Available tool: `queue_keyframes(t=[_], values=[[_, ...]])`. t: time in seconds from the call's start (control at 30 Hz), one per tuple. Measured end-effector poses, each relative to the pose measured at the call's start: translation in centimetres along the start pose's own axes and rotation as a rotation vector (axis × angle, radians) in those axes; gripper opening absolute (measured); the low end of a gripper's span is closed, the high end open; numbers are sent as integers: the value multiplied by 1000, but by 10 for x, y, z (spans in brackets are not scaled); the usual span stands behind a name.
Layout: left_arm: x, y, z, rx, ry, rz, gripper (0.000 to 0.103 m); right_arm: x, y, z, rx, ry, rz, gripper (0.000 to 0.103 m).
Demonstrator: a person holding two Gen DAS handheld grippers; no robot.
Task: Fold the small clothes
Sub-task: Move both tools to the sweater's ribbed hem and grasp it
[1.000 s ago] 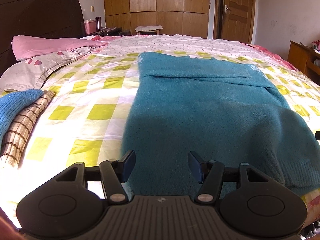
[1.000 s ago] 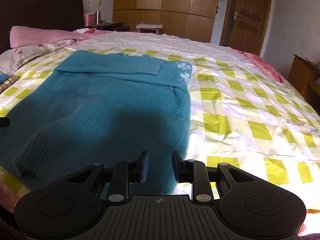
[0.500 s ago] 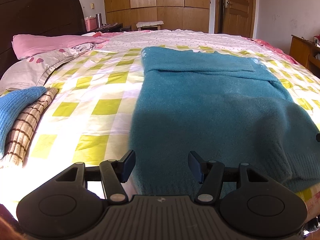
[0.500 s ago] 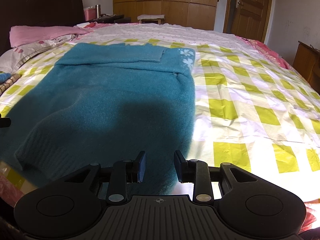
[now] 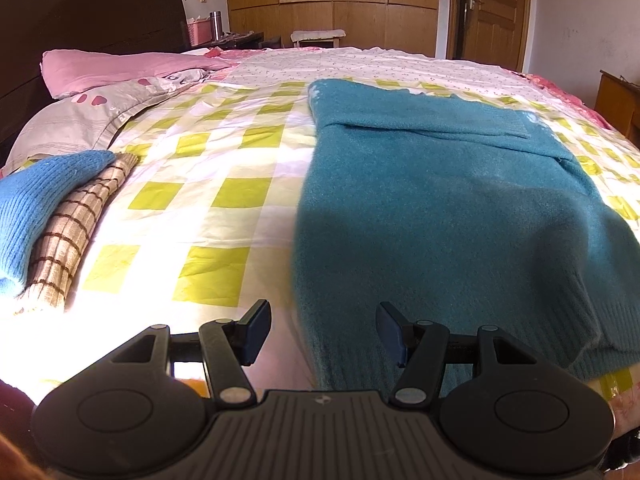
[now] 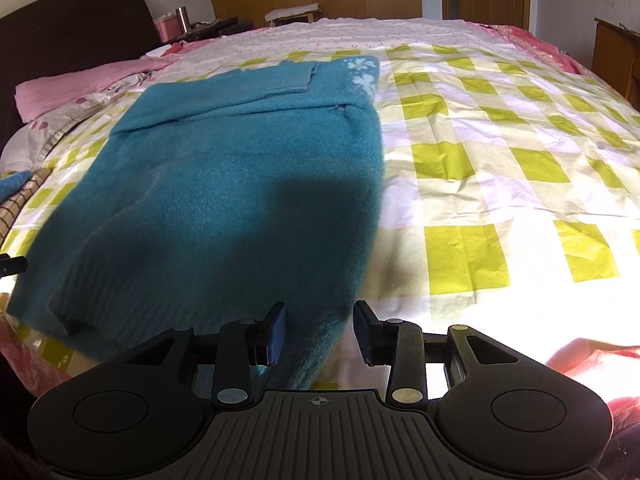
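Hovering low over the near edge of a bed, two grippers point down at a teal sweater [image 5: 460, 208]. The left gripper [image 5: 323, 330] is about half open and holds nothing; the sweater's ribbed hem lies under the gap, nearer its right finger. The right gripper [image 6: 320, 330] has just been opening, its jaws now moderately apart and empty, with the hem's right corner below the space between them.

Risk, as a judgement: the knit is thick and fuzzy, so a shallow pinch could catch only the top layer and drag the fold askew, or snag the checked bedsheet [image 6: 500, 168] beneath.

Farther off, the sweater lies flat on that sheet, sleeves folded across its upper part, white flowers by the far corner. Folded clothes [image 5: 52, 216] sit at far left.
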State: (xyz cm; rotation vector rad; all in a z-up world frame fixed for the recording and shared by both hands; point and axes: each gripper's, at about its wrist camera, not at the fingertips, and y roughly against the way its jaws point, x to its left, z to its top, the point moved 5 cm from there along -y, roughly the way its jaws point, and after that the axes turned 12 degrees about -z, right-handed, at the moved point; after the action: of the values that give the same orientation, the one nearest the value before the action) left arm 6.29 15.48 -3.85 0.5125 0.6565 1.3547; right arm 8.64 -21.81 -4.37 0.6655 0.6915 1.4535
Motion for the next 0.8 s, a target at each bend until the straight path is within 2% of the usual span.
queue_keyframes(t=[0.27,0.4,0.53,0.57,0.63,0.67,0.73,0.8], values=[[1,-16,-4,56,8,-50,64,0,-4,0,82,-41,72,39],[7,-20,-10,77,55,-70,64,12,-9,0,111,8,56,49],[6,-20,-10,82,62,-73,65,22,-10,2,104,72,30,50],[5,-20,-10,81,56,-75,64,24,-9,2,103,92,23,48],[2,-20,-10,77,45,-84,62,26,-7,3,96,122,20,31],[1,-19,-10,77,44,-91,57,26,-5,4,89,140,10,27],[-1,-17,-8,72,44,-96,49,21,-1,8,81,159,-10,11],[-1,-12,-7,66,42,-91,40,11,5,11,77,162,-24,10]])
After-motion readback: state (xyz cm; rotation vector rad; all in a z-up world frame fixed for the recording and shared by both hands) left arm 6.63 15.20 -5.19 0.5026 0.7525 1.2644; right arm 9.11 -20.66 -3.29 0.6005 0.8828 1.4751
